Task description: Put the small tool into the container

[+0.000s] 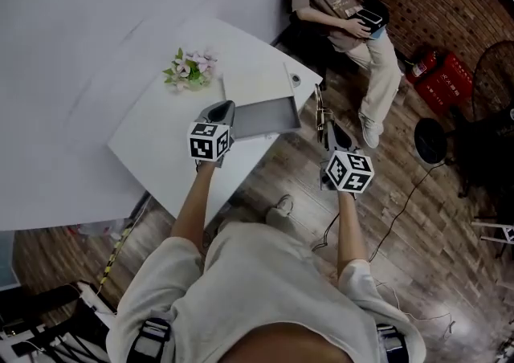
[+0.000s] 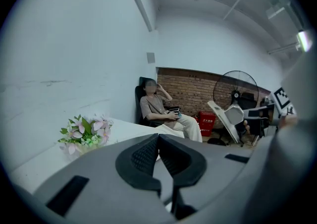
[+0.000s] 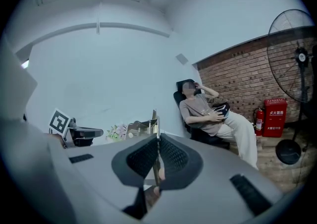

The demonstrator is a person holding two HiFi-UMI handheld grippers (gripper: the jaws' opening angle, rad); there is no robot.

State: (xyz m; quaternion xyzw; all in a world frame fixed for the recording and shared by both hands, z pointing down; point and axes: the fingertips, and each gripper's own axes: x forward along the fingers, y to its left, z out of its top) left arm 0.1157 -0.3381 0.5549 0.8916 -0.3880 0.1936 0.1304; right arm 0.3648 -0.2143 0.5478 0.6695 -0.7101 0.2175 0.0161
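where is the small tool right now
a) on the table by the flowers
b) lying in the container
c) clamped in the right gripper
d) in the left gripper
c: in the right gripper view the right gripper has its jaws closed on the thin small tool, which sticks up past the pads; the head view shows it just outside the container, not in it.

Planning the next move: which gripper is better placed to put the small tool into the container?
Right. The right gripper is shut on the small tool, just off the table edge beside the container. The left gripper hovers by the container but is shut on nothing.
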